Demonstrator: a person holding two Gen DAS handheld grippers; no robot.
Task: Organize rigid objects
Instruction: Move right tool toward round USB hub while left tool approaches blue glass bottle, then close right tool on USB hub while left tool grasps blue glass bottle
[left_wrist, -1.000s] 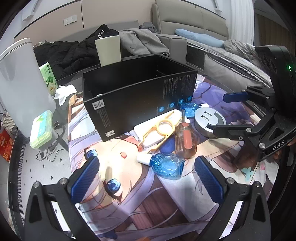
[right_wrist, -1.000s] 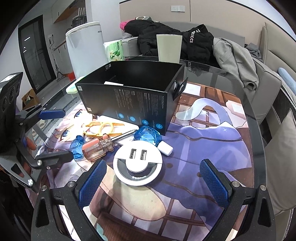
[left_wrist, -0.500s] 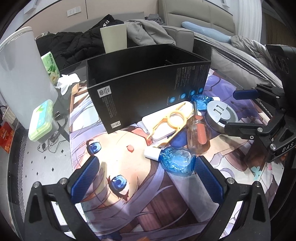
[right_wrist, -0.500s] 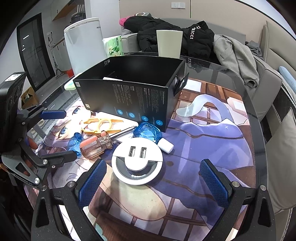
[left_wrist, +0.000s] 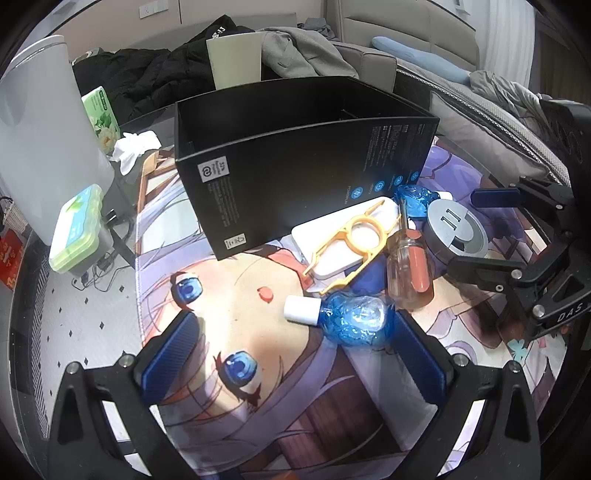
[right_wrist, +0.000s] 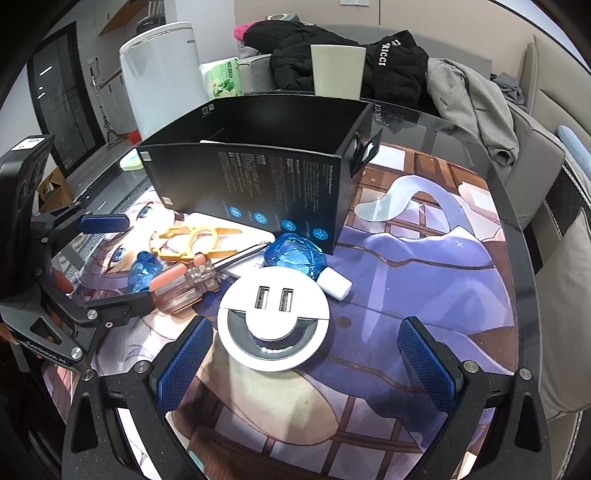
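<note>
Glass table (right_wrist: 443, 147), printed mat: black box (left_wrist: 295, 177), blue bottle (left_wrist: 354, 323) by left gripper (left_wrist: 291, 354), spread; right gripper (right_wrist: 306, 365) spread at round USB hub (right_wrist: 273, 321).

The left gripper (left_wrist: 293, 345) hovers low with its jaws spread wide, its right blue pad (left_wrist: 419, 358) just beside the near blue bottle (left_wrist: 354, 323) and the other pad well clear of it. The right gripper (right_wrist: 306, 360) is likewise wide open and holds nothing, on the far side of that bottle, its fingers pointing toward it.
</note>
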